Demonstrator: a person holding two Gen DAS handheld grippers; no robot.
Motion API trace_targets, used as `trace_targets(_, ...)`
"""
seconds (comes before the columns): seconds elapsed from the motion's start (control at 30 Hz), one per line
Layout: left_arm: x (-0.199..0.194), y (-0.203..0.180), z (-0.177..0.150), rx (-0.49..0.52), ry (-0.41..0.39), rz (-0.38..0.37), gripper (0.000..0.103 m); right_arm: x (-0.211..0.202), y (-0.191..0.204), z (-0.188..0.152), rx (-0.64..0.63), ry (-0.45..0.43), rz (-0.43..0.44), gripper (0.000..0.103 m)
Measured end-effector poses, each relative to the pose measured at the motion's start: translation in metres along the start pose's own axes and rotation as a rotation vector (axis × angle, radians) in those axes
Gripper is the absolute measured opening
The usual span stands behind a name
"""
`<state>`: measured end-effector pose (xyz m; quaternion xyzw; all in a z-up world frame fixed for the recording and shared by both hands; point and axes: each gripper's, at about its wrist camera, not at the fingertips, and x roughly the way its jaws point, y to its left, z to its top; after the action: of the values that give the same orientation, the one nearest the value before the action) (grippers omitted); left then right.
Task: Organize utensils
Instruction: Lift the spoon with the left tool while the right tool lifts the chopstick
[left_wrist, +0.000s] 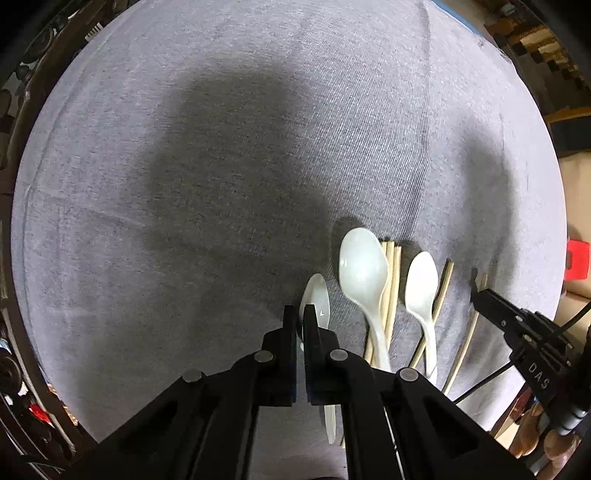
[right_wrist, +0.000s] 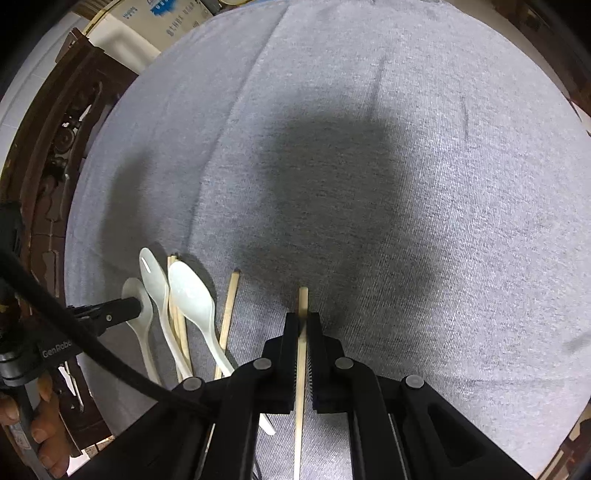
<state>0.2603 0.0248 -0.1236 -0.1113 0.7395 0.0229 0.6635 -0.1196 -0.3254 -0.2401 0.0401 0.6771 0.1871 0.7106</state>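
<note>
**Two grippers closed on utensils over a grey cloth**

Grey knit cloth (right_wrist: 406, 184) covering the whole tabletop, creased lengthwise, darkened by broad shadows near the middle.

Left view, reading left to right: left gripper (left_wrist: 300, 314) pointing down at the cloth, jaws drawn nearly together on the small white spoon (left_wrist: 317, 299), bowl showing just past the fingertips, handle running back beneath the jaws. Just right of it, a large white spoon (left_wrist: 364, 269) lying across a pair of chopsticks (left_wrist: 392, 273), touching them. Next, a medium white spoon (left_wrist: 421, 284), with a single chopstick (left_wrist: 445, 284) just beside it on the right, crossing under its handle. Further right, right gripper (left_wrist: 476, 288) reaching in from the right edge, tips closed on another chopstick (left_wrist: 466, 339).

Right view, reading left to right: a hand (right_wrist: 44, 417) at the lower left edge gripping the handle of the left tool. The spoons and chopsticks bunched near the cloth's left edge, all roughly parallel. Right gripper jaws clamped tight on the thin held chopstick, its tip poking out just beyond the fingertips, apart from the bunch. Bare cloth to the right.
</note>
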Motion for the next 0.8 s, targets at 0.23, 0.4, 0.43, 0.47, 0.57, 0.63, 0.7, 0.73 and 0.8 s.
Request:
trace_targets(0.23,-0.005,0.004,-0.015,0.051,0.013,0.016,0.003,-0.002,0.006,-0.007,-0.017,0.021,-0.001,0.006)
trace_targets(0.4,-0.006,0.009,-0.030,0.090,0.014,0.028,0.003,-0.003,0.008,-0.014,-0.022,0.032,0.000,0.006)
trace_targets(0.43,-0.006,0.010,-0.033,0.096,0.017,0.029,0.003,-0.003,0.009,-0.016,-0.025,0.036,0.000,0.006)
trace_targets(0.47,-0.005,0.011,-0.036,0.099,0.019,0.032,0.003,-0.004,0.008,-0.018,-0.028,0.041,0.003,0.005)
trace_targets(0.57,-0.003,0.016,-0.055,0.113,0.019,0.038,0.003,0.000,0.013,-0.027,-0.048,0.056,-0.010,0.005)
trace_targets(0.63,-0.003,0.020,-0.064,0.114,0.016,0.040,0.003,-0.001,0.016,-0.033,-0.054,0.057,-0.016,0.005)
trace_targets(0.7,-0.002,0.026,-0.078,0.120,0.009,0.040,0.003,-0.002,0.018,-0.038,-0.054,0.054,-0.017,0.005)
trace_targets(0.73,-0.004,0.032,-0.086,0.122,0.007,0.041,0.003,-0.003,0.018,-0.042,-0.055,0.053,-0.019,0.005)
trace_targets(0.8,-0.004,0.037,-0.101,0.134,0.005,0.044,0.003,-0.004,0.018,-0.052,-0.056,0.053,-0.022,0.006)
